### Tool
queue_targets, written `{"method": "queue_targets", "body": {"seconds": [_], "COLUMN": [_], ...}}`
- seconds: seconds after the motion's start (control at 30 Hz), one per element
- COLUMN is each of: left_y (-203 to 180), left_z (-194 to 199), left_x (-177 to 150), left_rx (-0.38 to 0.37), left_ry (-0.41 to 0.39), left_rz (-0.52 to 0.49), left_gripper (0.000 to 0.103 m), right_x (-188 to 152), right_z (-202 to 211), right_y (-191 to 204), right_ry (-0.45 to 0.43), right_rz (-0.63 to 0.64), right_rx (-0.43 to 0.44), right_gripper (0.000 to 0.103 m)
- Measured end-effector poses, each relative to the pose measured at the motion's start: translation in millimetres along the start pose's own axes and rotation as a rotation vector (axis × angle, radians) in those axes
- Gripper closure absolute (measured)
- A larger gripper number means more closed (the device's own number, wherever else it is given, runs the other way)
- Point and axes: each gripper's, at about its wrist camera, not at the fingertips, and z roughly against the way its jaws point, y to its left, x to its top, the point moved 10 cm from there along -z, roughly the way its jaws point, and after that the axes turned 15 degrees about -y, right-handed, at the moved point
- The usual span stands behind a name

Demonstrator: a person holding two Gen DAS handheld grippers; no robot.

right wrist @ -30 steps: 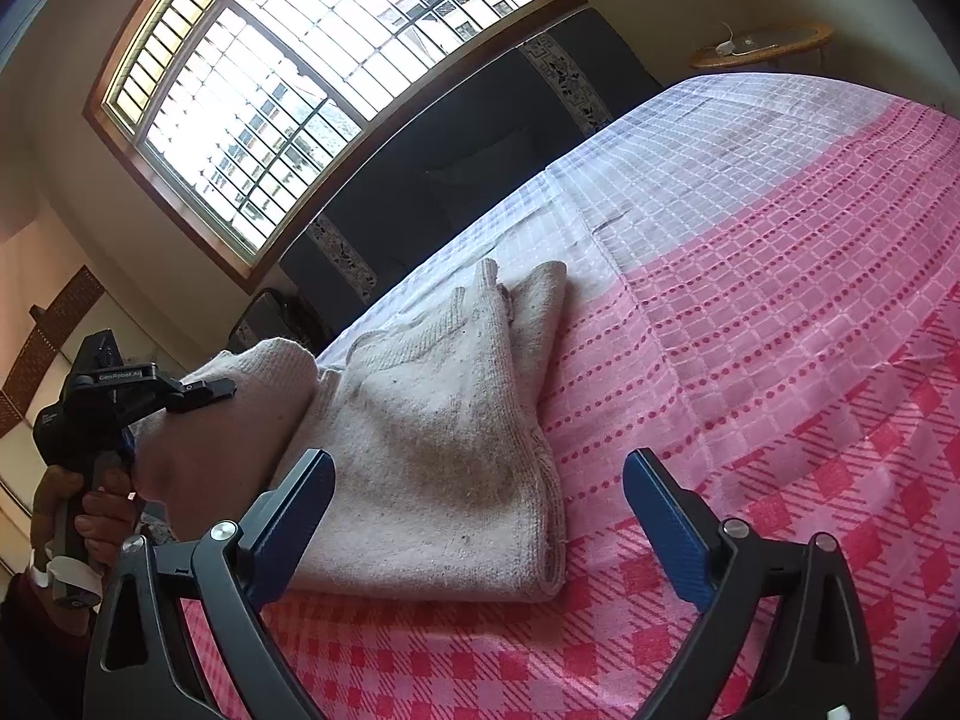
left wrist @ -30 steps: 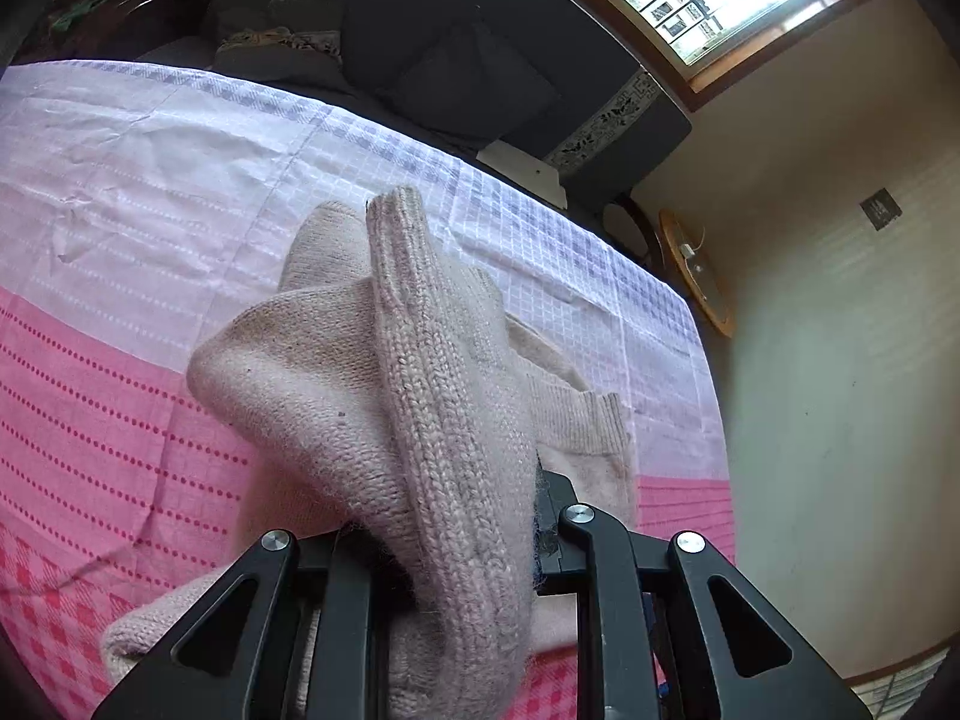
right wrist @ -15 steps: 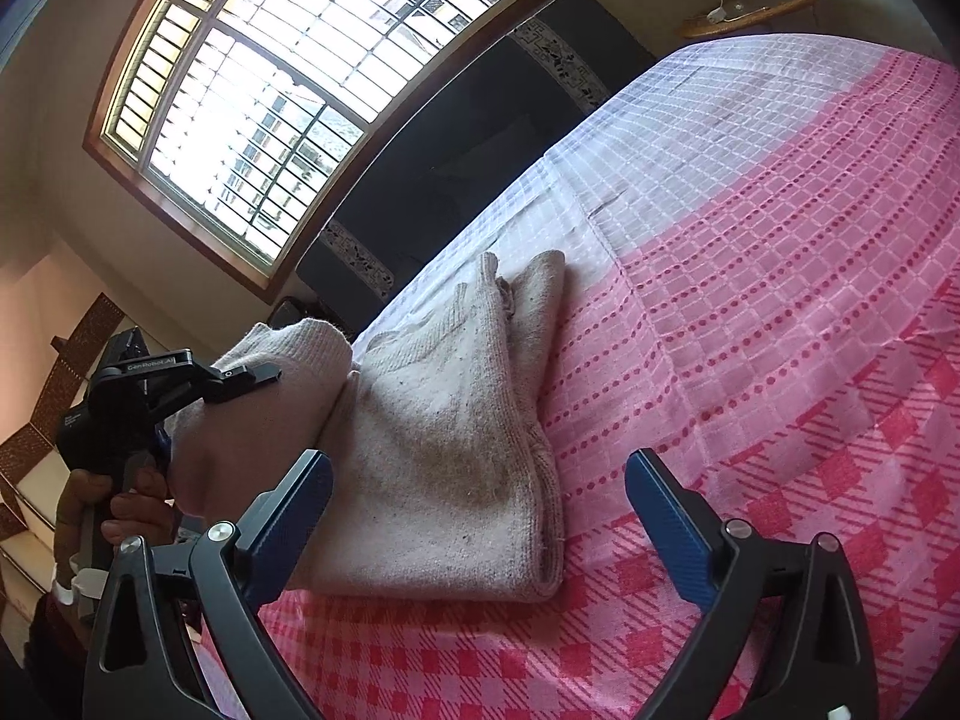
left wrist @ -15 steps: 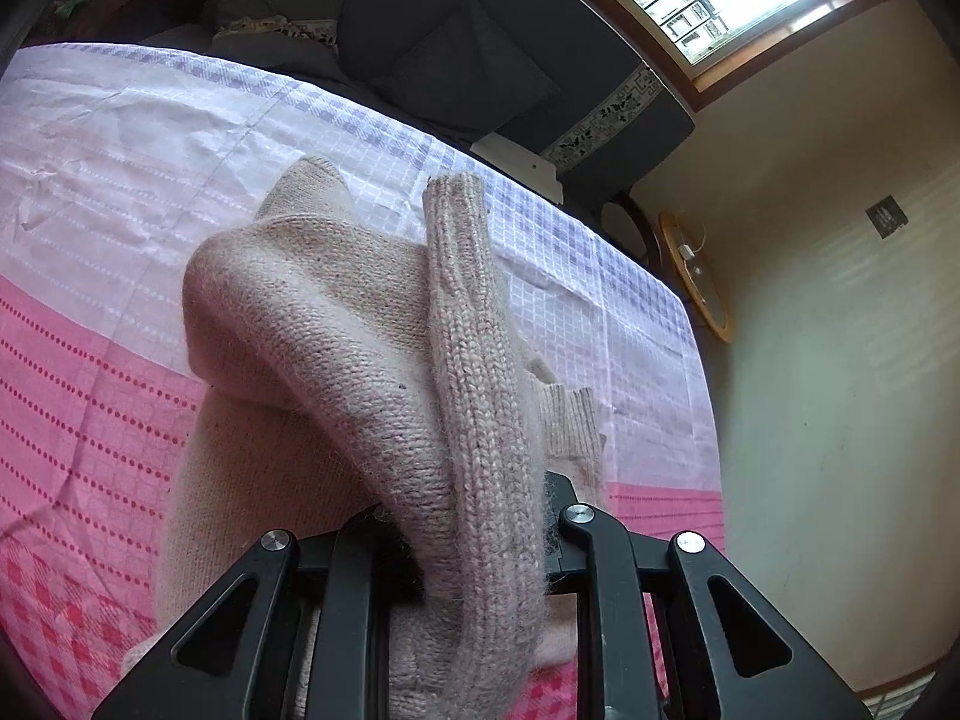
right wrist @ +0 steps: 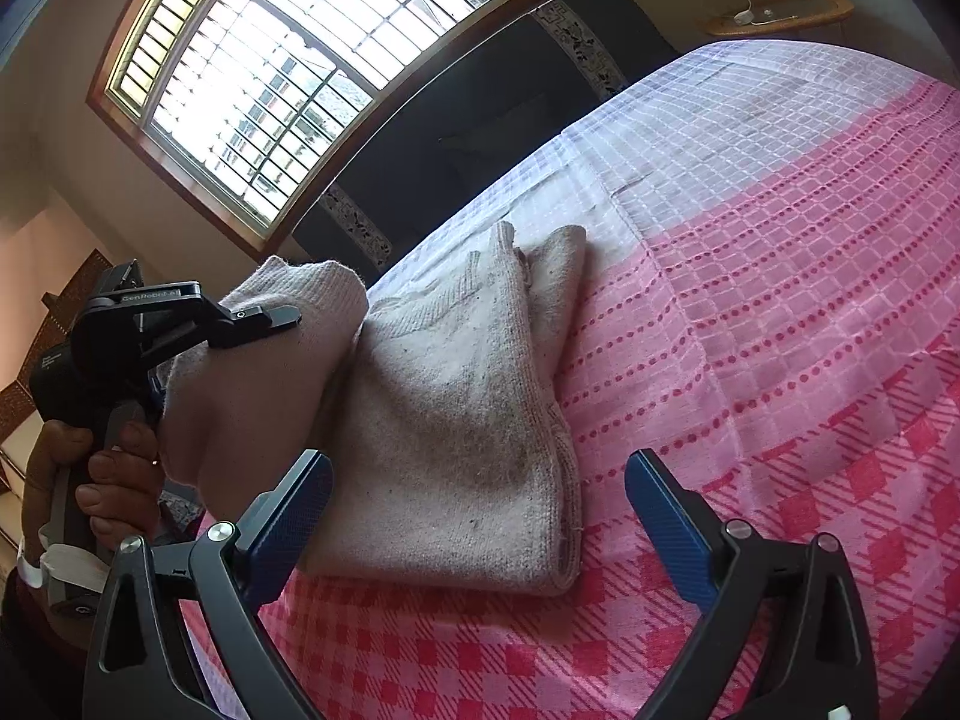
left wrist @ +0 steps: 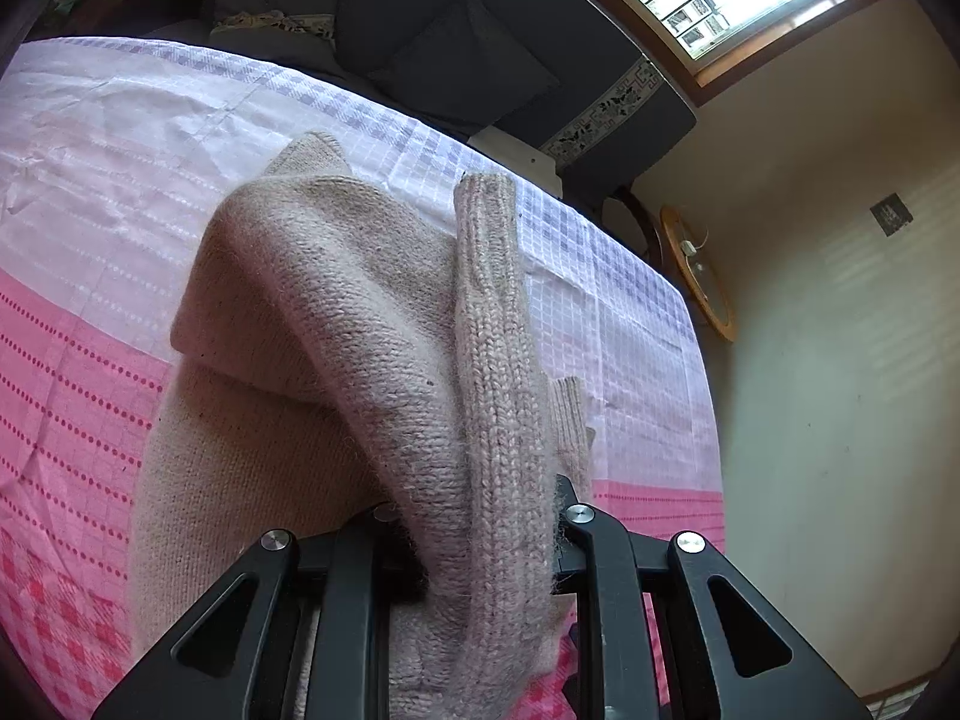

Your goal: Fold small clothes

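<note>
Already we are well into the fold. Nearest us, in the left wrist view, our left gripper (left wrist: 480,546) is clamped on a thick wad of the beige knitted sweater (left wrist: 336,360), with a ribbed edge (left wrist: 492,324) rising straight up from between the fingers. From the right wrist view we see that same gripper (right wrist: 264,318) lifted clear of the bed, our hand (right wrist: 90,480) around its handle, a flap of the knit draped over it and hanging down.

Our right gripper (right wrist: 480,504) has its blue pads (right wrist: 294,510) spread wide and holds nothing; it hovers just short of the near edge of the garment.

A little farther on, the rest of the sweater (right wrist: 468,408) lies flat on the pink checked bedspread (right wrist: 780,312), doubled lengthwise into a narrow panel, with the layered edges showing along its right side. That first fold we judge done.

What is left, as far as we can tell, is to lay the raised flap over the flat part, let go, and perhaps make one more fold across to bring it down to a compact bundle. We see no other clothes on the bed.

Beyond the bed stand a dark sofa (right wrist: 480,138) and the barred window (right wrist: 312,54).
</note>
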Motion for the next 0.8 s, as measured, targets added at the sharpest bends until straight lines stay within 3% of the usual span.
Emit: {"method": "queue_targets", "body": {"seconds": [0.8], "left_y": [-11], "left_z": [-27], "left_x": [-19], "left_rx": [-0.002], "left_ry": [0.049], "left_rz": [-0.006], "left_gripper": [0.083], "right_x": [0], "right_z": [1], "right_y": [0], "right_ry": [0.002], "right_rz": [-0.002], "right_rx": [0.004], "right_gripper": [0.005]}}
